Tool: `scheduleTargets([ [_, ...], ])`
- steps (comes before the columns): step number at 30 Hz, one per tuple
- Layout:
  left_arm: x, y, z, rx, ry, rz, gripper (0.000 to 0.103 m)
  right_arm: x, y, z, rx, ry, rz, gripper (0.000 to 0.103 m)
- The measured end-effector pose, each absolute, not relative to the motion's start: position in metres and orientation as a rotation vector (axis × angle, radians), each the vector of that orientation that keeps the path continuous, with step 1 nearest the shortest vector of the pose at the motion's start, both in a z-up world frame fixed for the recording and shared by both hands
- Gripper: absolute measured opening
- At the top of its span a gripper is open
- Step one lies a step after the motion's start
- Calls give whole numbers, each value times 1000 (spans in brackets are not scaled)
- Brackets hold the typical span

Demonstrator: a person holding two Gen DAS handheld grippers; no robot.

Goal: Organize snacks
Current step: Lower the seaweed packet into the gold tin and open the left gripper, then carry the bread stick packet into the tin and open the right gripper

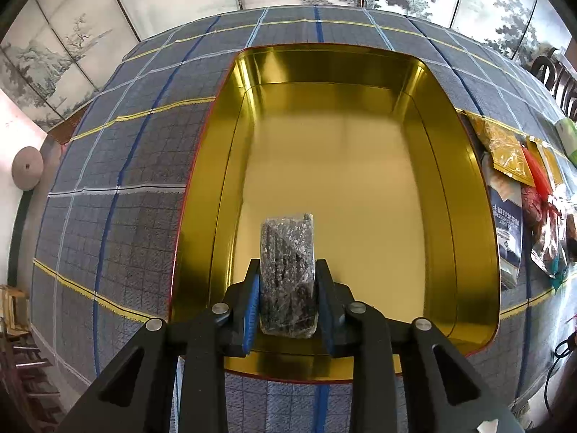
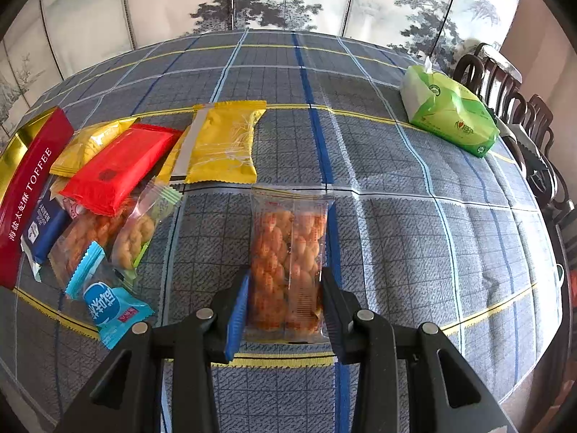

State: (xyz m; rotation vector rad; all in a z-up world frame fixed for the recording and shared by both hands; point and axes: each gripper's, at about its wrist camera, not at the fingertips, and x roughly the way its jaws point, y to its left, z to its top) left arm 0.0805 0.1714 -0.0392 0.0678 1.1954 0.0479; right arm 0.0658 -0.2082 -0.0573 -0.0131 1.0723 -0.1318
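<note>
My left gripper (image 1: 287,270) is shut on a dark snack bar in clear wrap (image 1: 286,270) and holds it over the near end of an open gold tin (image 1: 465,195). The tin's floor is bare. My right gripper (image 2: 286,278) is shut on a clear packet of orange twisted snacks (image 2: 288,252), just above the checked tablecloth. A pile of snack packets lies to its left: a yellow packet (image 2: 223,144), a red packet (image 2: 115,169), a light blue packet (image 2: 108,306) and a clear twist packet (image 2: 133,231).
The tin's red side marked TOFFEE (image 2: 25,195) shows at the far left of the right wrist view. A green tissue pack (image 2: 450,112) sits at the far right of the table, with dark wooden chairs (image 2: 505,86) behind it. Snack packets (image 1: 512,180) lie right of the tin.
</note>
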Motion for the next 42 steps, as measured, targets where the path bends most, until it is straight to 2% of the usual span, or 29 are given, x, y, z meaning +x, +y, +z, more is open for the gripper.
scheduleTargets([
  [5,79,171,-36,66,1186,45,30,65,-208,-58,-7,1066,-137,37],
  [16,73,167,-21,36,1136,31,51,60,-213,-53,48,1059,-156,37],
  [23,63,165,-2,25,1053,13,63,55,-201,-19,51,980,-157,37],
  [33,39,206,25,-55,968,107,72,72,-103,10,20,944,96,37],
  [42,14,253,21,-82,977,221,74,81,11,10,-44,949,282,37],
])
